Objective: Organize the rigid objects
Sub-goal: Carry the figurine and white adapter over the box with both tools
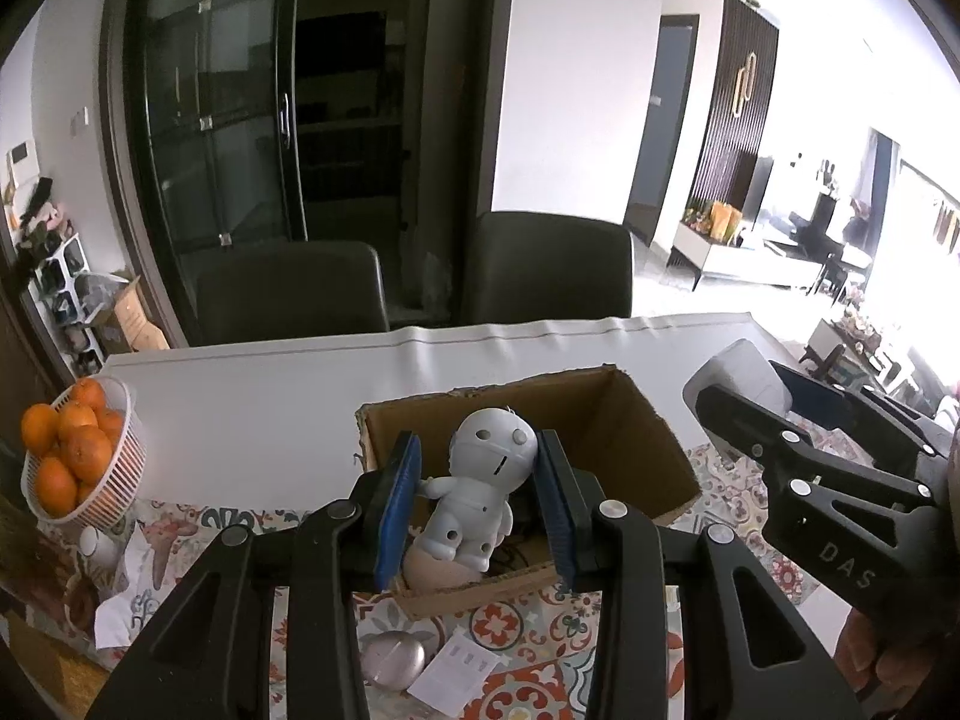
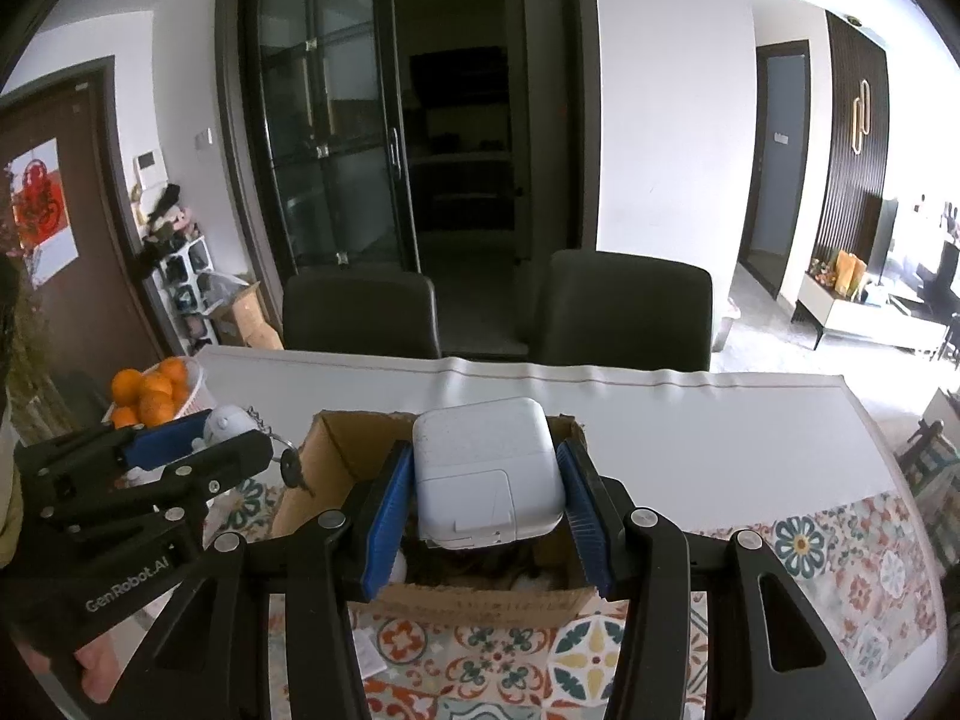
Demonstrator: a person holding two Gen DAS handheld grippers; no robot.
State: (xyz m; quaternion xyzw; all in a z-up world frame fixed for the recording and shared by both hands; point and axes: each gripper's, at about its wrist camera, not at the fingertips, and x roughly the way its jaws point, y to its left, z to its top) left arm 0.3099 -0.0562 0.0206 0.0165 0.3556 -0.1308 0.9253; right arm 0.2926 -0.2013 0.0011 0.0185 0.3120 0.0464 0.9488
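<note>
My left gripper (image 1: 477, 498) clamps the white doll (image 1: 477, 483) and my right gripper (image 2: 487, 498) the white charger (image 2: 489, 471), both seemingly poised above the cardboard box (image 1: 648, 438) for sorting.

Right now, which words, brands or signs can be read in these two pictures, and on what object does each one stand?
"DAS": on the black body of the right gripper, seen from the left wrist camera; the rest may be cut off.
"GenRobot.AI": on the black body of the left gripper, seen from the right wrist camera.
Red ornament on the white sheet on the brown door: not readable.
Small paper slip on the patterned cloth: print too small to read.
</note>
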